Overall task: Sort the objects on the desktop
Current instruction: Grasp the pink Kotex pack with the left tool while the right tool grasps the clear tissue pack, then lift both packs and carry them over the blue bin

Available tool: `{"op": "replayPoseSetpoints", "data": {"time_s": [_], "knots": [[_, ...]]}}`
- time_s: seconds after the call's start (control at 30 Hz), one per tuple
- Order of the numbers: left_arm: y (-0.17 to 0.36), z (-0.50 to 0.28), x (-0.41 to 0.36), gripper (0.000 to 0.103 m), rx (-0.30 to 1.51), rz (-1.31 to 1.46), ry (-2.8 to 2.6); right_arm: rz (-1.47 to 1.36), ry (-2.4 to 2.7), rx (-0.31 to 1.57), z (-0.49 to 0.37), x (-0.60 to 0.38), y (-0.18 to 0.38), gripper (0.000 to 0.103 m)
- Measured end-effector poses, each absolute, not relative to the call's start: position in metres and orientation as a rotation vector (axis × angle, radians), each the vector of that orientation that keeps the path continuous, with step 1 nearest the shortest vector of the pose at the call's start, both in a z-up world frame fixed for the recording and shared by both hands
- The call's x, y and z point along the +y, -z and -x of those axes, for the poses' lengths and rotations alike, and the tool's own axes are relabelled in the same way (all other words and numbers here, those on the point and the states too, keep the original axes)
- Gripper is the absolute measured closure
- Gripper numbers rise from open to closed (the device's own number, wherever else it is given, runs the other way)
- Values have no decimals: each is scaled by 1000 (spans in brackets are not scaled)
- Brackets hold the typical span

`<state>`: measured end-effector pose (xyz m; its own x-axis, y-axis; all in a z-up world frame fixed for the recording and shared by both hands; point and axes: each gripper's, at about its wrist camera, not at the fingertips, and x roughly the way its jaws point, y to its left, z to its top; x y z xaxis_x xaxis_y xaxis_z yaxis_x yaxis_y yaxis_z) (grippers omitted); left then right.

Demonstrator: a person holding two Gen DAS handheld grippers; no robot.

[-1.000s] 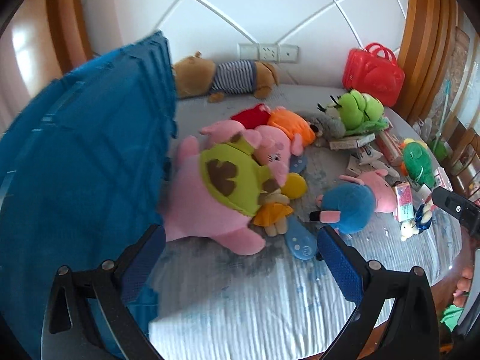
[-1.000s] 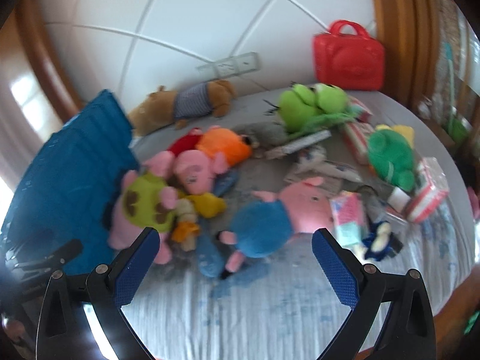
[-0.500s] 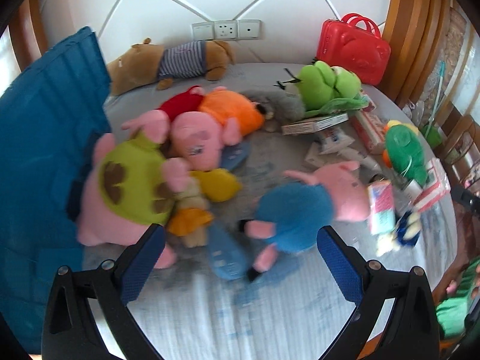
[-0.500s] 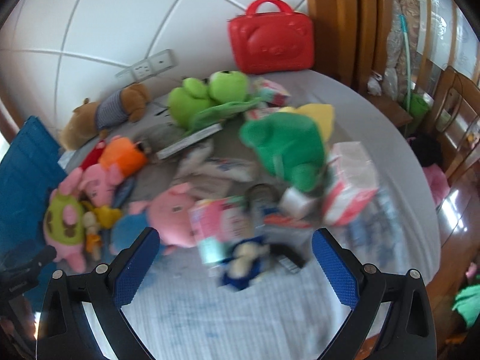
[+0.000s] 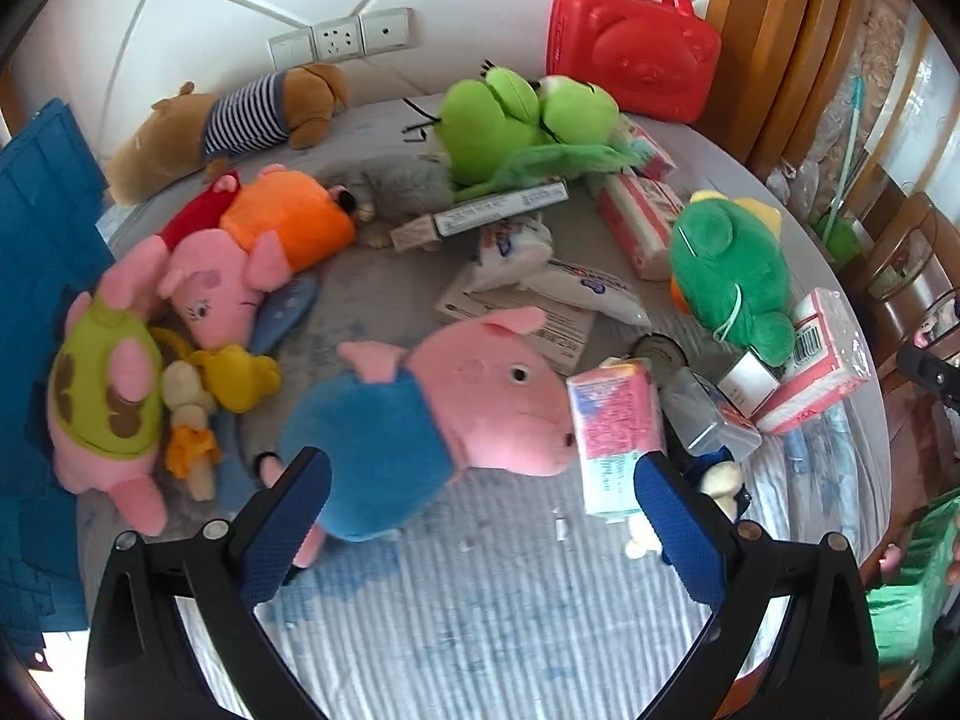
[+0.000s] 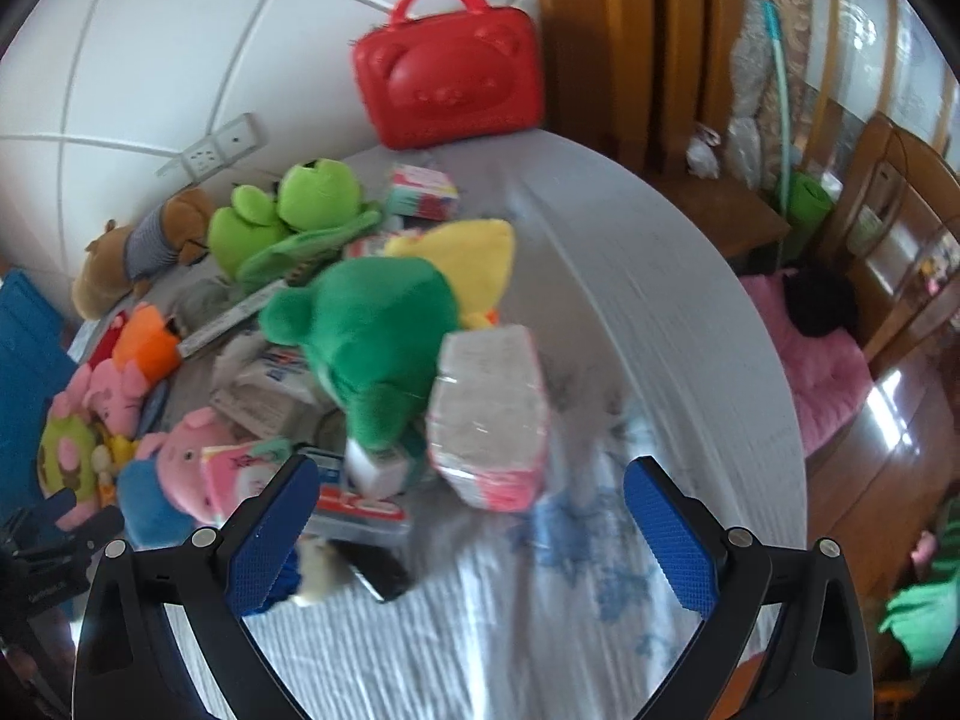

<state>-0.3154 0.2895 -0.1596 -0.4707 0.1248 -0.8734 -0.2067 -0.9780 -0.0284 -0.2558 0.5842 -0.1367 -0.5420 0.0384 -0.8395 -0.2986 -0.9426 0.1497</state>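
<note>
Left gripper [image 5: 480, 516] gapes empty over the pig plush [image 5: 444, 414]; right gripper [image 6: 468, 531] likewise spread, tissue pack [image 6: 489, 414] ahead; bare striped cloth [image 6: 660, 324] reaches the table's right rim

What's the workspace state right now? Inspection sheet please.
Surface: round table under a striped grey cloth.
Job's things: pig plush in blue, dark green plush, light green frog plush, tissue packs.
Clutter: red case against the wall; blue crate at table's left.
Grippers: left gripper and right gripper open, empty.
Cables: nothing seen.
Surroundings: wall sockets, wooden chairs.
</note>
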Motion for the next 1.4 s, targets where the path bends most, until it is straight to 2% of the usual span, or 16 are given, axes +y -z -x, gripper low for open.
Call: {"op": "replayPoseSetpoints", "data": {"time_s": [0.17, 0.3, 0.47, 0.63, 0.83, 0.9, 0.97, 1.0, 1.03, 1.07, 1.1, 1.27, 1.4], "knots": [[178, 319, 315, 0, 145, 1553, -2521, 1431, -2564, 433, 266, 601, 155, 0], [188, 328, 335, 0, 43, 1577, -2519, 1497, -2566, 429, 280, 609, 171, 0], [212, 338, 359, 0, 59, 1628, -2527, 1560, -2594, 429, 290, 615, 187, 0], [238, 345, 360, 0, -22, 1713, -2508, 1587, -2618, 431, 298, 615, 200, 0], [247, 348, 374, 1, 90, 1748, -2527, 1591, -2613, 426, 305, 616, 213, 0], [250, 348, 373, 1, 58, 1764, -2506, 1592, -2611, 424, 308, 617, 218, 1], [252, 347, 370, 15, 13, 1772, -2485, 1594, -2610, 423, 310, 617, 222, 1], [252, 346, 369, 33, -32, 1766, -2459, 1587, -2618, 418, 309, 618, 223, 6], [252, 345, 367, 48, -73, 1760, -2434, 1586, -2638, 433, 308, 618, 223, 21], [248, 343, 369, 48, -67, 1747, -2434, 1592, -2657, 473, 305, 620, 222, 35], [244, 341, 371, 49, -59, 1733, -2434, 1594, -2663, 481, 305, 620, 221, 39], [233, 337, 385, 50, 27, 1645, -2473, 1597, -2652, 459, 302, 628, 220, 39], [229, 337, 381, 50, 16, 1648, -2488, 1609, -2672, 436, 302, 626, 218, 41]]}}
